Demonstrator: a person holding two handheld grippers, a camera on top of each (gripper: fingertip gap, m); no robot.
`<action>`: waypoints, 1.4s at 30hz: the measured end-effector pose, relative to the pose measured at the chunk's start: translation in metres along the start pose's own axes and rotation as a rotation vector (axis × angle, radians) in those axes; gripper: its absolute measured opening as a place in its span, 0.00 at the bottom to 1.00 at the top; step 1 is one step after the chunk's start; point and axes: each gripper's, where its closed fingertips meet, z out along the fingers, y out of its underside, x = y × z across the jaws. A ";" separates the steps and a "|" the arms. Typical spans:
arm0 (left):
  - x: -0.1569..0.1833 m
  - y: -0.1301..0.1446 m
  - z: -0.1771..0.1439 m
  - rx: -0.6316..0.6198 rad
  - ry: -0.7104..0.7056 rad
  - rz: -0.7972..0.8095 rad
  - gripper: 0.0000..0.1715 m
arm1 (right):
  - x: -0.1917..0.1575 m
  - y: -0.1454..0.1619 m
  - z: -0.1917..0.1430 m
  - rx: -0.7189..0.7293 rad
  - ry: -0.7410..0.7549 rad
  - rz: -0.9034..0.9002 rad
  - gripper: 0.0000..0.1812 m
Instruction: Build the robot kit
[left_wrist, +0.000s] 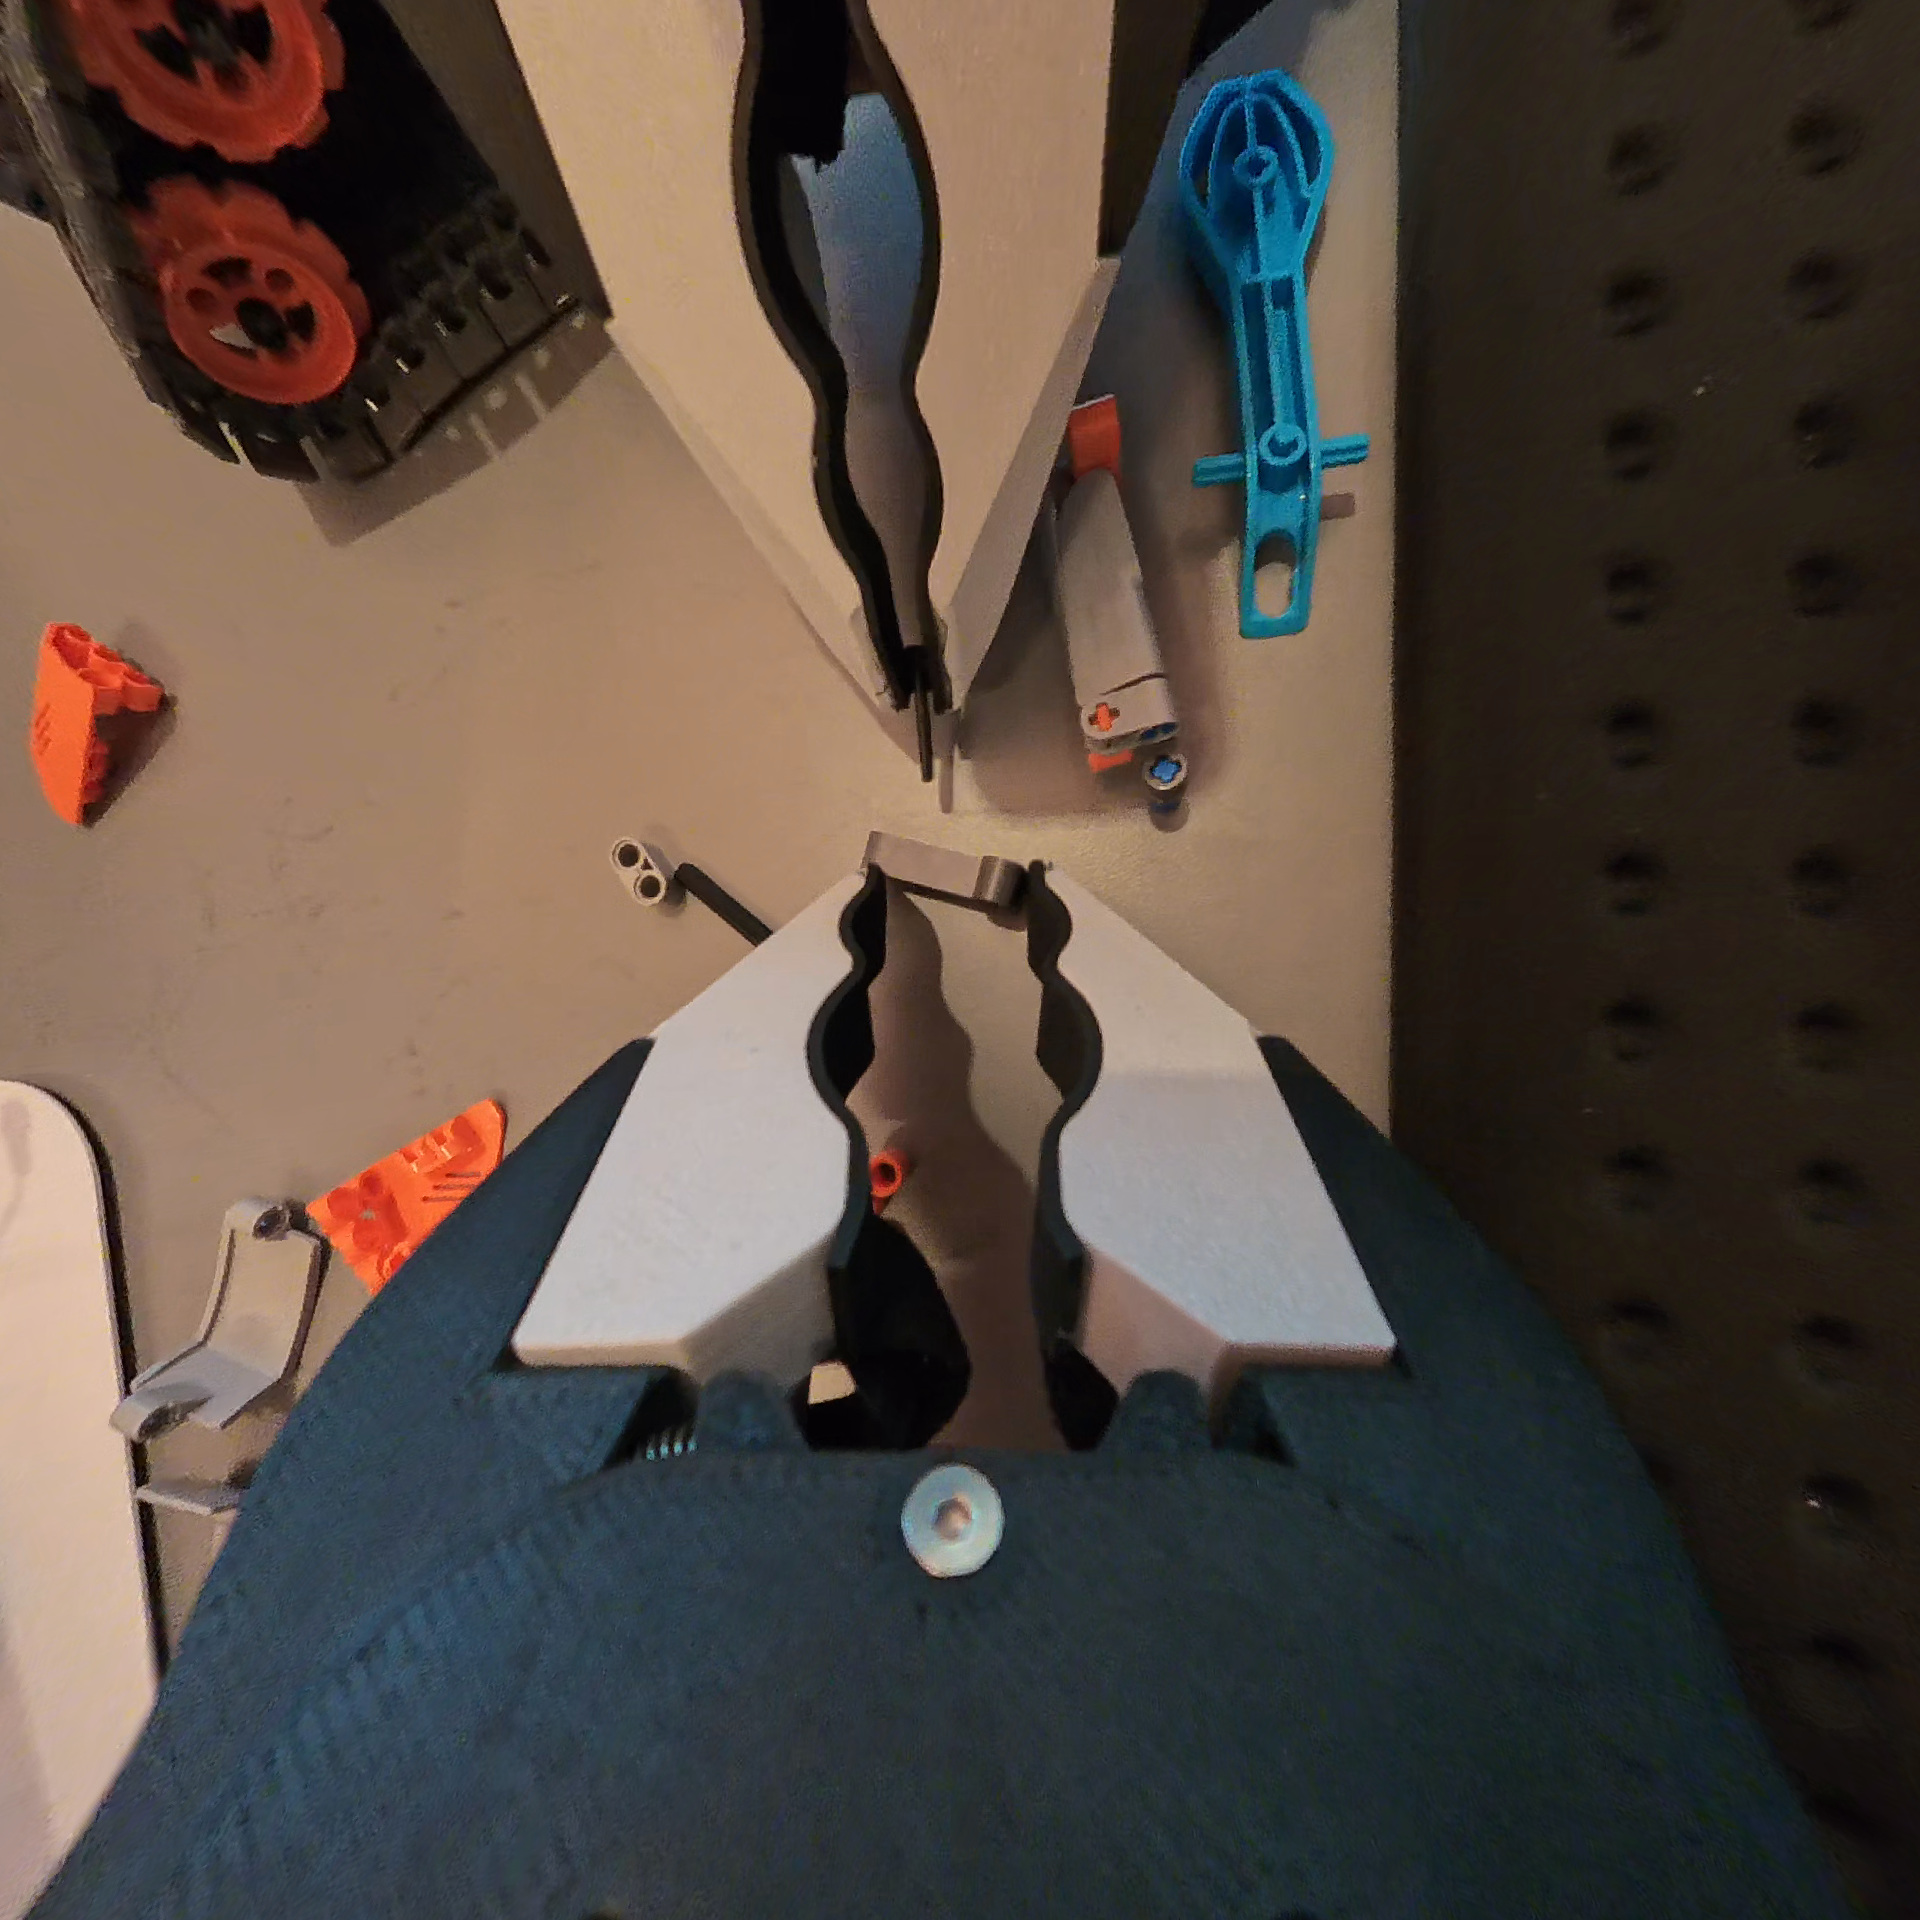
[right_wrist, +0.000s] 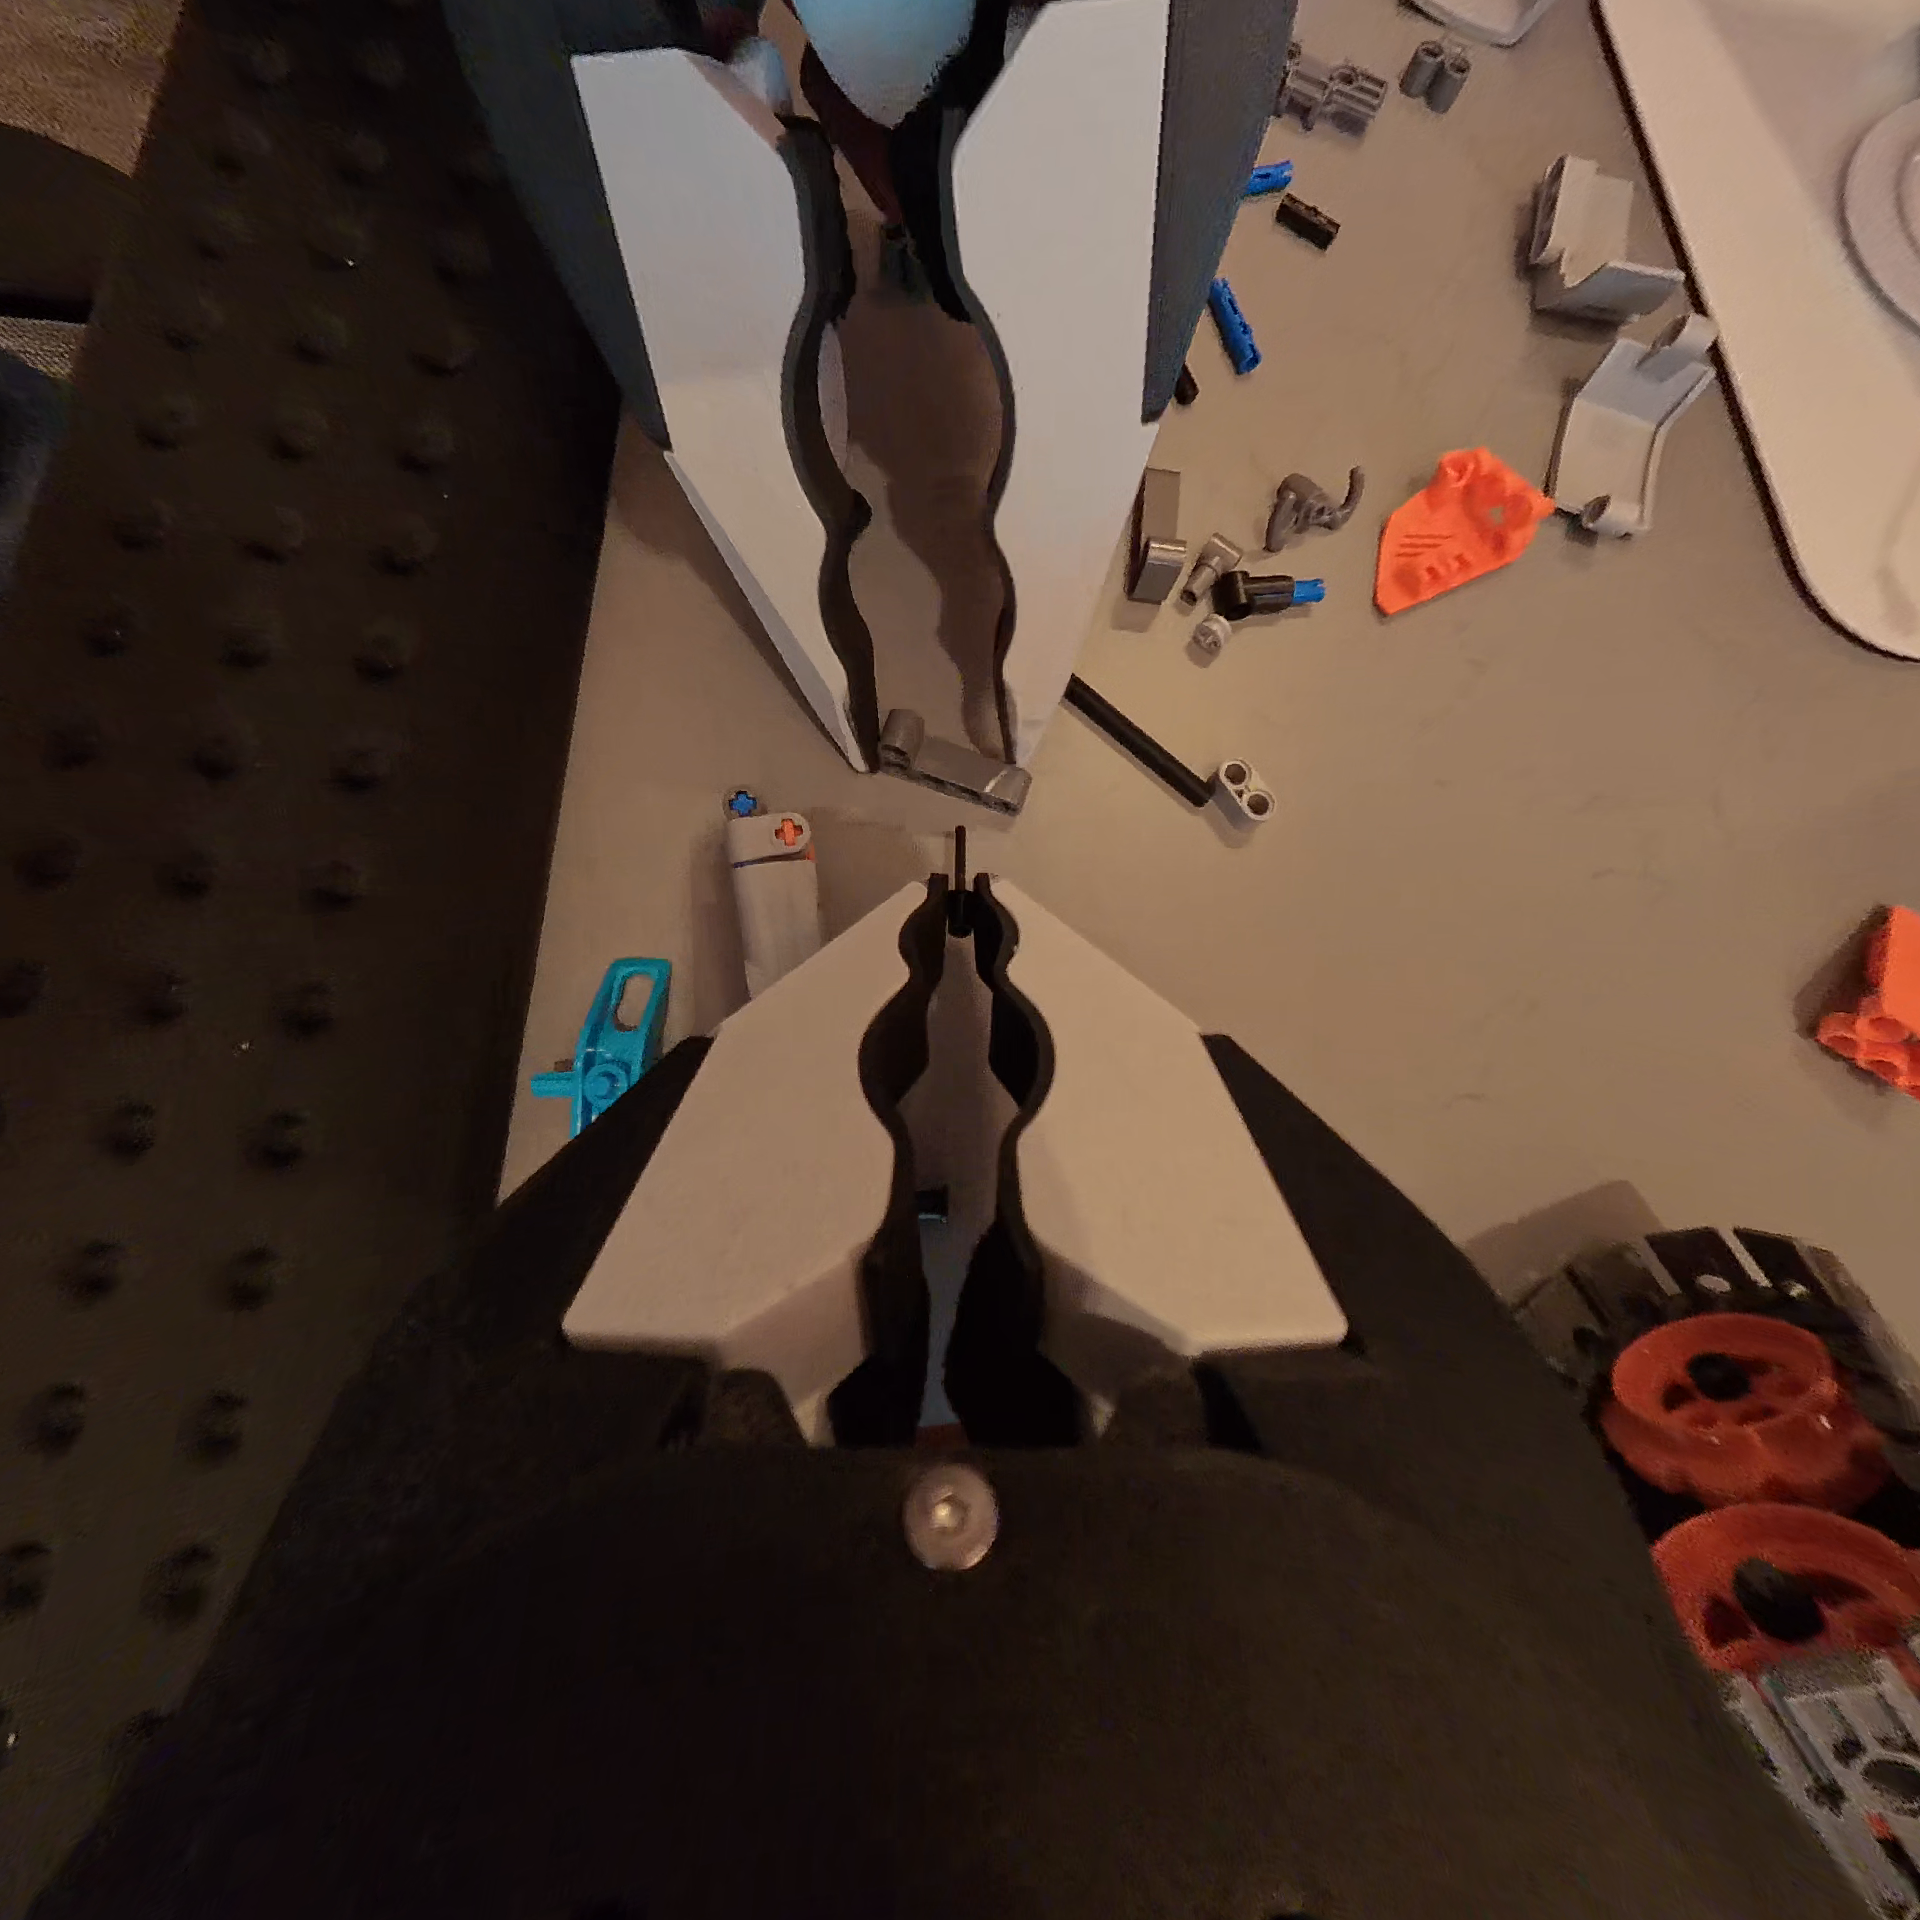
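Two tongs tip to tip over the worktop

My left tongs pinch a grey beam crosswise; my right tongs, nearly closed, grip a thin black pin aimed lengthwise at the beam, just apart.

Grey beam clamped, black pin (pinched).

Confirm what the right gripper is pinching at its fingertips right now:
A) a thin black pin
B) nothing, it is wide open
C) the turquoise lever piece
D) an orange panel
A: the right gripper is shut on a thin black pin that sticks out past its tips, pointing toward the grey beam in the left gripper.
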 end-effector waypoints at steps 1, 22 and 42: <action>0.000 0.000 0.000 0.003 0.004 -0.005 0.14 | 0.001 0.001 0.000 0.001 0.000 0.009 0.01; 0.002 -0.003 0.005 -0.023 0.236 0.067 0.18 | 0.004 0.009 0.005 -0.005 -0.019 0.066 0.01; 0.001 -0.008 0.008 0.144 0.110 -0.109 0.18 | 0.009 0.002 0.005 0.049 0.024 0.080 0.01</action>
